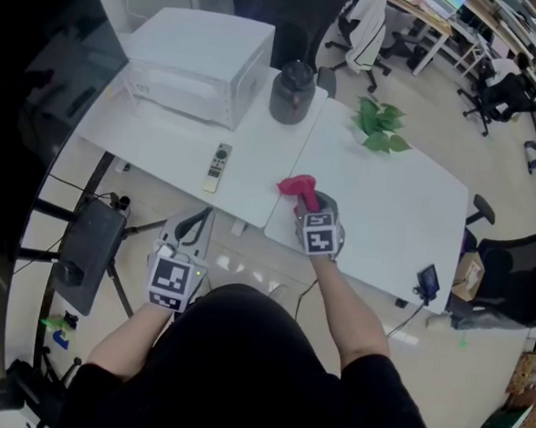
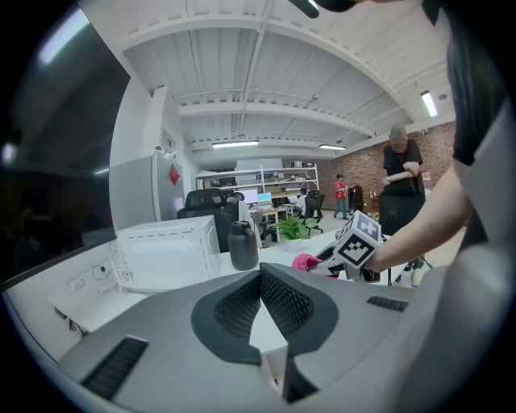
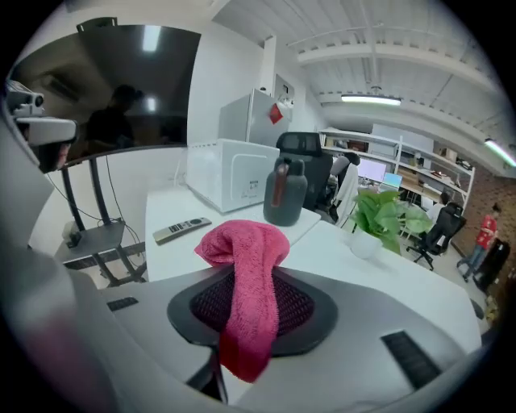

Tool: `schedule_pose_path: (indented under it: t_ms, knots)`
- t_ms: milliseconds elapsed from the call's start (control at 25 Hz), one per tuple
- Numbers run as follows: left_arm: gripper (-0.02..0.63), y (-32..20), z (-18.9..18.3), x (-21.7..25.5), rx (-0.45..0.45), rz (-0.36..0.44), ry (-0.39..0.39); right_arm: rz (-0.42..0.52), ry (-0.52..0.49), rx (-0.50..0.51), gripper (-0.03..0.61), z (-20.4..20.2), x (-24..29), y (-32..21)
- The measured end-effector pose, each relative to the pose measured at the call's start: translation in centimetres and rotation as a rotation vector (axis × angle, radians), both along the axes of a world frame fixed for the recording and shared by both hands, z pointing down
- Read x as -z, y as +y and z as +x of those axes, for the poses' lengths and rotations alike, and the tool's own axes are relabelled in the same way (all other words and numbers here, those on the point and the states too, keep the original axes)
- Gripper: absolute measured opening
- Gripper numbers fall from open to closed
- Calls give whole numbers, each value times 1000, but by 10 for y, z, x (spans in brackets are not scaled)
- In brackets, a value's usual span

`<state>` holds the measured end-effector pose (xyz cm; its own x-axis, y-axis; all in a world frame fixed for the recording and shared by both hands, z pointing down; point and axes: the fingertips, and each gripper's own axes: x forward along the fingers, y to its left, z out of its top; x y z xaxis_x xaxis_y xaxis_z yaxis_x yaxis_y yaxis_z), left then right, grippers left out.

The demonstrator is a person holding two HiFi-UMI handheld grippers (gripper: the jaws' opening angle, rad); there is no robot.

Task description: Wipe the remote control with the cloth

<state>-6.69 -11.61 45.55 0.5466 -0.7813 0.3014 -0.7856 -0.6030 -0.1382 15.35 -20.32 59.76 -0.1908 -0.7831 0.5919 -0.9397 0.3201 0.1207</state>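
Observation:
A slim pale remote control (image 1: 217, 166) (image 3: 181, 230) lies on the white table (image 1: 387, 217) near its front edge, in front of the microwave. My right gripper (image 1: 309, 205) (image 3: 253, 302) is shut on a pink cloth (image 1: 299, 189) (image 3: 246, 278) that bunches above the jaws and hangs between them; it hovers over the table's front edge, to the right of the remote. My left gripper (image 1: 192, 228) (image 2: 260, 300) is shut and empty, held in front of the table, below the remote.
A white microwave (image 1: 198, 65) stands at the back left, a dark kettle (image 1: 292, 91) beside it, a green plant (image 1: 379, 125) at the back. A black stand (image 1: 87, 246) is left of me. Office chairs and people are beyond the table.

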Motion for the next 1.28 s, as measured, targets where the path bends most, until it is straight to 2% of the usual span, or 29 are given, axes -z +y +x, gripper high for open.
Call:
schedule_pose_path:
  t_ms: [280,680,800,1040,1280]
  knots:
    - [2,6,-2,0,-8,-9,-45,-150,65,-26,104,26,-66,-14]
    - [2,8,-12,-3,27,-26,-78,-264,85,-28,112,28,-106,-18]
    - [2,7,-12,-4,29,-27,-80,-273,84,-25,120,27,-112,-20]
    - [2,2,-10,-6,24,-29,-75,-279,74,-25,175,27,-112,-20]
    - [2,-3,-5,-2,14,-13,-56,-229,40,-35,181,32,-88,-10]
